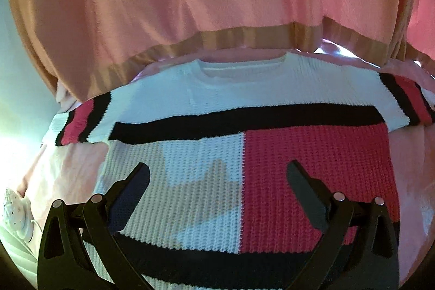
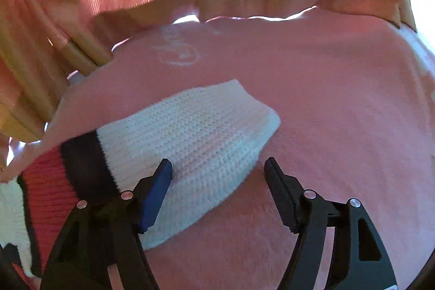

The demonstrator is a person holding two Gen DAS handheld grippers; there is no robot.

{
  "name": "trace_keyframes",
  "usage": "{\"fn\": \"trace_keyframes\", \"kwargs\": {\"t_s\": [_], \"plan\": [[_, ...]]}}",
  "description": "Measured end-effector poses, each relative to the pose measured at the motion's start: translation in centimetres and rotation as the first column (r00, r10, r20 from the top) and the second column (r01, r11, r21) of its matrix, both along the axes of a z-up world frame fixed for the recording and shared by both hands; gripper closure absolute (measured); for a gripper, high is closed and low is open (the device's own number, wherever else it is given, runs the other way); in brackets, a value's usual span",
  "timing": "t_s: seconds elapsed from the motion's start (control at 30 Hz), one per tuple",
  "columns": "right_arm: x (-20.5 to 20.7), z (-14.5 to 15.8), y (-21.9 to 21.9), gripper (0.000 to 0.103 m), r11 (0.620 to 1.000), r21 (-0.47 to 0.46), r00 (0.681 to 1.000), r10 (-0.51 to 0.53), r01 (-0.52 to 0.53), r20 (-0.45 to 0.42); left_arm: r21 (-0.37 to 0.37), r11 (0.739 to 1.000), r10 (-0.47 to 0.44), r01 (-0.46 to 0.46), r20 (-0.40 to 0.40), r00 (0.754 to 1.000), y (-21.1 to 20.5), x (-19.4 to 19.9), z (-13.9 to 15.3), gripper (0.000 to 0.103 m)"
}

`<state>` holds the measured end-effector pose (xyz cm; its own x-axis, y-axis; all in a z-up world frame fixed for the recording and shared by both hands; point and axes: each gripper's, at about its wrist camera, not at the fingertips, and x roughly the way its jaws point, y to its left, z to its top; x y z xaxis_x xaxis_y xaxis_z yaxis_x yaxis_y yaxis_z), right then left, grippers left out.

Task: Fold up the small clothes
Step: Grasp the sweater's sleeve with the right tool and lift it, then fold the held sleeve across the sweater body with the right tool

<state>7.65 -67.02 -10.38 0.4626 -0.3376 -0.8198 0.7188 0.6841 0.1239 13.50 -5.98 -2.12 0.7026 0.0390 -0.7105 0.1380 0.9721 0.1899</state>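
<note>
Jaws apart on left gripper (image 1: 217,181), hovering over sweater (image 1: 244,127) body; nothing clamped. Knit sweater spread flat on pink cover (image 1: 68,170), neckline at 12 o'clock, white panel at 9 o'clock of gripper centre, red panel at 3 o'clock, black band across chest. Striped sleeves extended at 9 and 3 o'clock. Jaws apart on right gripper (image 2: 218,173), empty. White sleeve end (image 2: 195,132) lying between the fingertips at 11 o'clock, black and red stripes at 9 o'clock. Pink cover beyond, 12 to 3 o'clock.
</note>
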Motion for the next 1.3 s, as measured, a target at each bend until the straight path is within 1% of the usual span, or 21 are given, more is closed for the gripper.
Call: {"fn": "trace_keyframes", "kwargs": {"t_s": [0.07,0.1,0.13,0.17,0.27,0.37,0.47,0.6,0.67,0.7,0.77,0.83,0.87,0.9,0.93,1.0,1.07,1.1,1.13,1.2,1.3], "plan": [[0.4,0.0,0.0,0.045,1.0,-0.013,1.0,0.02,-0.02,0.016,0.007,1.0,-0.006,0.006,-0.009,1.0,-0.1,0.0,-0.3,0.005],[0.6,0.2,0.0,0.074,0.999,-0.014,0.999,0.034,-0.033,0.038,0.013,1.0,-0.008,0.008,-0.013,1.0,-0.2,-0.1,-0.5,0.005],[0.7,0.4,-0.2,0.09,0.999,0.023,0.997,0.046,-0.047,0.068,0.015,1.0,-0.01,0.01,-0.015,1.0,-0.2,-0.1,-0.5,0.005],[0.7,0.8,-0.1,0.09,0.998,0.039,0.996,0.043,-0.046,0.084,0.015,1.0,-0.012,0.013,-0.017,1.0,-0.3,-0.1,-0.5,0.005],[1.1,4.3,1.6,0.091,0.995,0.025,0.979,0.085,-0.092,0.187,0.009,1.0,-0.01,0.01,-0.005,1.0,-0.3,-0.3,-0.1,0.005],[2.2,9.7,5.6,0.091,0.98,-0.006,0.934,0.189,-0.197,0.302,-0.007,1.0,0.0,0.0,0.011,1.0,0.1,-0.3,0.6,0.005],[4.2,15.6,11.7,0.091,0.937,-0.048,0.853,0.336,-0.347,0.4,-0.034,0.999,0.011,-0.01,0.017,1.0,0.7,-0.5,1.3,0.005],[7.2,22.3,22.6,0.091,0.824,-0.121,0.701,0.539,-0.553,0.466,-0.074,0.997,0.024,-0.021,0.038,0.999,1.9,-0.9,2.6,0.005],[8.9,23.9,27.8,0.091,0.762,-0.13,0.633,0.609,-0.634,0.479,-0.095,0.995,0.035,-0.031,0.043,0.998,2.6,-1.1,3.1,0.005],[10.0,24.5,31.0,0.091,0.727,-0.138,0.599,0.644,-0.672,0.477,-0.111,0.993,0.044,-0.039,0.042,0.998,3.2,-1.2,3.4,0.005],[11.9,24.5,36.2,0.09,0.667,-0.142,0.546,0.698,-0.731,0.464,-0.127,0.991,0.056,-0.051,0.043,0.997,4.1,-1.2,3.6,0.005],[14.0,23.1,41.7,0.088,0.597,-0.121,0.495,0.747,-0.793,0.444,-0.143,0.987,0.078,-0.071,0.047,0.996,5.3,-1.3,4.0,0.005],[14.9,22.2,44.1,0.084,0.561,-0.103,0.471,0.769,-0.821,0.432,-0.146,0.986,0.087,-0.079,0.049,0.995,5.7,-1.2,4.0,0.005],[16.0,20.7,46.9,0.082,0.515,-0.078,0.447,0.801,-0.853,0.398,-0.151,0.984,0.1,-0.092,0.05,0.994,6.3,-1.1,4.0,0.005],[16.8,19.3,49.1,0.079,0.49,-0.068,0.438,0.826,-0.869,0.355,-0.154,0.983,0.112,-0.104,0.047,0.993,7.1,-0.8,4.0,0.005],[16.9,17.6,51.7,0.079,0.467,-0.084,0.43,0.86,-0.88,0.274,-0.162,0.978,0.136,-0.13,0.029,0.99,8.3,-0.2,3.8,0.005],[16.0,17.9,51.0,0.077,0.469,-0.116,0.426,0.863,-0.876,0.273,-0.178,0.974,0.147,-0.142,0.013,0.989,9.2,0.3,3.8,0.005],[15.0,18.6,49.7,0.064,0.487,-0.136,0.44,0.856,-0.863,0.272,-0.198,0.969,0.155,-0.151,0.006,0.988,10.1,0.8,3.8,0.005],[13.9,18.9,48.0,0.051,0.512,-0.158,0.463,0.846,-0.844,0.264,-0.211,0.965,0.161,-0.157,0.002,0.987,10.5,1.1,3.8,0.005],[10.7,20.0,44.4,0.041,0.569,-0.225,0.527,0.821,-0.791,0.222,-0.243,0.955,0.174,-0.172,-0.016,0.985,11.2,2.1,3.6,0.005],[6.4,18.1,39.1,0.039,0.624,-0.289,0.631,0.772,-0.726,0.083,-0.268,0.947,0.16,-0.177,-0.082,0.984,11.3,4.4,2.2,0.005]]}}
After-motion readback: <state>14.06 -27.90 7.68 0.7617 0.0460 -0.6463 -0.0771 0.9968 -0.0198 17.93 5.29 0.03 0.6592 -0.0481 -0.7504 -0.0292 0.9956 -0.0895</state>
